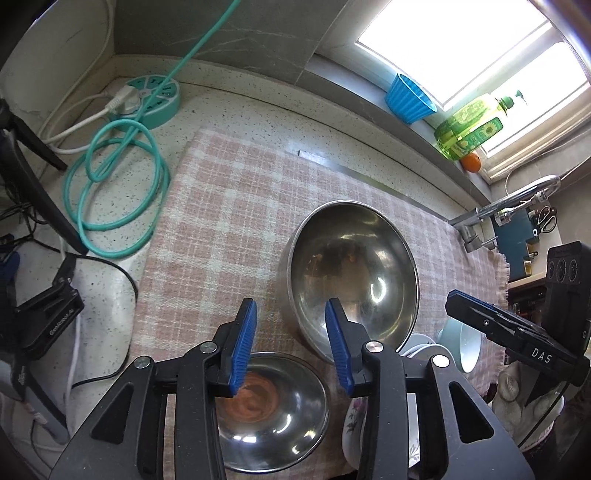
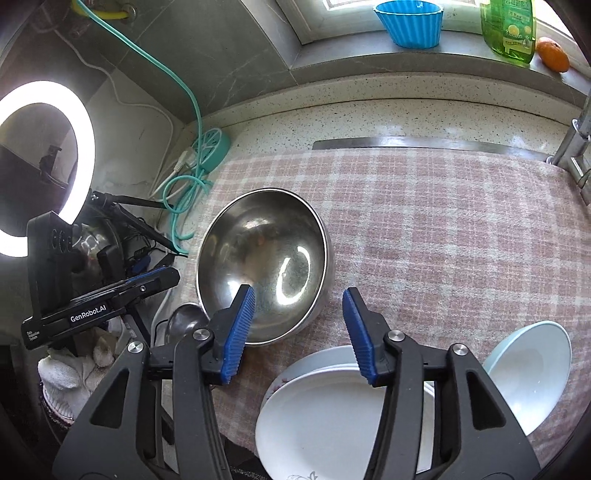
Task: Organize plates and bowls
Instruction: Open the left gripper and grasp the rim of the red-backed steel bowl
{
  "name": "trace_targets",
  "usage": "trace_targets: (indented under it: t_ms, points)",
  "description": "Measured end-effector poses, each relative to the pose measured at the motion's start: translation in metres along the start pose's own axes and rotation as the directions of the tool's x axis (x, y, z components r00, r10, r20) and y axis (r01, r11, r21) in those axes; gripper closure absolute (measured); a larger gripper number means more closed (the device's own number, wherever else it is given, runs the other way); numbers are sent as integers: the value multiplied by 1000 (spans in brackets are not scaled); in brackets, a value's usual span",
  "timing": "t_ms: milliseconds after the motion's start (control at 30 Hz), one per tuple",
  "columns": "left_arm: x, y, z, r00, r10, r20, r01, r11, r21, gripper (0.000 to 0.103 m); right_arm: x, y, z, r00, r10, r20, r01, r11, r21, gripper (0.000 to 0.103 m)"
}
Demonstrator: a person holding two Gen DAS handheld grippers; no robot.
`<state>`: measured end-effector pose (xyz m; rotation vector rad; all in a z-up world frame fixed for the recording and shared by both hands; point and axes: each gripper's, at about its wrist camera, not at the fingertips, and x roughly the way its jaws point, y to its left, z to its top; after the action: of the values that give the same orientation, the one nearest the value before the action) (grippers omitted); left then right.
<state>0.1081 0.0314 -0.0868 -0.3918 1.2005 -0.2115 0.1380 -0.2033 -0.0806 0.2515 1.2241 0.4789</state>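
Mid-cloth, the steel bowl [image 2: 262,266] is light, stiff, slick; I'd pinch its thin rim. Both my grippers [image 1: 291,343] [image 2: 299,328] gape, empty.

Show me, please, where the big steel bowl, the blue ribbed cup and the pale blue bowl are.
big steel bowl [image 2: 258,254]: right wrist view, on its inner bottom.
blue ribbed cup [image 2: 410,26]: right wrist view, on its outer wall.
pale blue bowl [image 2: 532,365]: right wrist view, on its white inside.
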Motion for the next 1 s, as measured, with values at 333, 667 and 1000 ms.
trace_targets:
  t_ms: [333,667,1000]
  points:
    - [-31,38,-41,998,1,60,4,996,-87,64,-17,24,-36,996,89,-16,-89,996,-25,51]
    - [-31,52,-75,998,-19,59,27,990,-138,64,14,52,-65,986,123,-113,-130,989,-63,51]
    - [-19,56,-85,998,-47,30,52,986,-159,64,52,66,-71,977,116,-180,-131,989,-74,51]
